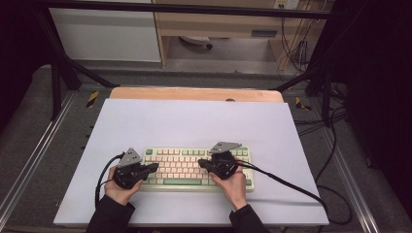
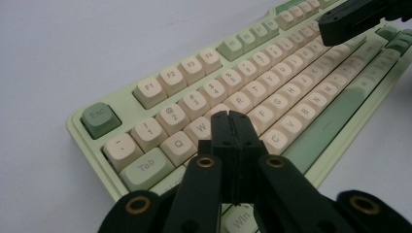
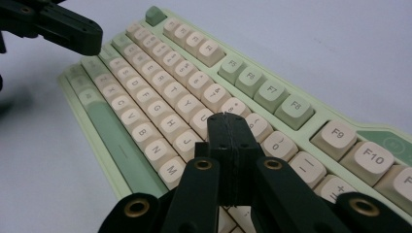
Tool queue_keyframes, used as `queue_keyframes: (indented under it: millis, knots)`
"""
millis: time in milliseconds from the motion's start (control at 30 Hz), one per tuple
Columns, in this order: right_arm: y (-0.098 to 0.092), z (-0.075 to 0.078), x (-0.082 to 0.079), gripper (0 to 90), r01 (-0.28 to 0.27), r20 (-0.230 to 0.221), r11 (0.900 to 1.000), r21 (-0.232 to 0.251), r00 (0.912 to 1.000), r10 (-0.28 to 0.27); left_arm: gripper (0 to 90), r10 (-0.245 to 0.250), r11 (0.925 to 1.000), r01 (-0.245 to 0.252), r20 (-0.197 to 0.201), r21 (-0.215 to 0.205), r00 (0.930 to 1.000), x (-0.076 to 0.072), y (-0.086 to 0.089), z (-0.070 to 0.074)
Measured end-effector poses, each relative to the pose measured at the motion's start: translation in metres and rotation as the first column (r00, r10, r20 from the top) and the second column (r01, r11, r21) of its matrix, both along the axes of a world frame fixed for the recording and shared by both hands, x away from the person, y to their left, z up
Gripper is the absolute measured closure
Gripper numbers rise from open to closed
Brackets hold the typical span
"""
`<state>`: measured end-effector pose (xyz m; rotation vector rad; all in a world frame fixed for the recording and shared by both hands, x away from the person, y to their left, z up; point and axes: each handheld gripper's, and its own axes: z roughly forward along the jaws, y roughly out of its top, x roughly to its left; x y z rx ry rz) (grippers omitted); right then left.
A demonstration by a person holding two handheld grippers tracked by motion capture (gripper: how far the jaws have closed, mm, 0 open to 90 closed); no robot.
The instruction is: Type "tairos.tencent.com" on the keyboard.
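High view. Green-and-cream keyboard [image 1: 194,167] flat on the white desk [image 1: 194,121], toward the near edge, roughly centred. Left gripper [image 1: 154,168] over the keyboard's left end, right gripper [image 1: 202,164] over its right half, tips pointing inward toward each other, well apart. Cables trailing off near-left and near-right. Risk noted: the right cable, dragging across the desk, likely to tug the hand off its aim.

Left gripper view. Jaws closed flat together, nothing between them, tip of the left gripper [image 2: 232,116] over the keys around W, E and S; contact with a keycap not discernible. Keyboard [image 2: 160,85] running away to the far right, the right gripper [image 2: 326,28] hanging over its far keys. Risk noted: blunt paired tip wider than a single cap, so a press here could catch two neighbours at once.

Right gripper view. Jaws likewise shut and empty, tip of the right gripper [image 3: 227,119] above the keys near I, J and K. Keyboard [image 3: 286,109] stretching to the far left, the left gripper [image 3: 94,36] above that end. Risk noted: slanted approach apt to slide off a rounded cap; hard push apt to shift the unanchored keyboard across the smooth desk.
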<state>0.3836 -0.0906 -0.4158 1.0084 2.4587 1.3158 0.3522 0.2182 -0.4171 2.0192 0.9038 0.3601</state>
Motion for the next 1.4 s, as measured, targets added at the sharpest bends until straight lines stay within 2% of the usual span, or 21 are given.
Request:
queue_keyframes:
  millis: [200, 600, 867, 1267, 1400]
  knots:
    - [0.000, 0.005, -0.005, 90.0, -0.013, 0.008, 1.000, 0.014, 0.9999, 0.013, 90.0, -0.002, 1.0000, 0.002, 0.000, 0.001, 1.0000, 0.000, 0.000, 0.000]
    - [0.010, 0.003, -0.012, 90.0, -0.054, 0.001, 0.998, 0.019, 0.9985, 0.054, 90.0, -0.002, 1.0000, 0.002, -0.001, 0.003, 1.0000, 0.000, 0.000, 0.000]
    - [0.018, -0.004, -0.015, 90.0, -0.077, -0.016, 0.997, 0.011, 0.9969, 0.077, 90.0, -0.002, 1.0000, 0.002, 0.000, 0.003, 1.0000, 0.000, 0.000, 0.000]
    - [0.022, -0.015, -0.017, 90.0, -0.084, -0.041, 0.996, -0.013, 0.9957, 0.083, 90.0, -0.002, 1.0000, 0.002, 0.002, 0.004, 1.0000, 0.000, 0.000, 0.000]
    - [0.023, -0.017, -0.017, 90.0, -0.087, -0.035, 0.996, -0.021, 0.9957, 0.086, 90.0, -0.002, 1.0000, 0.002, 0.002, 0.004, 1.0000, 0.000, 0.000, 0.000]
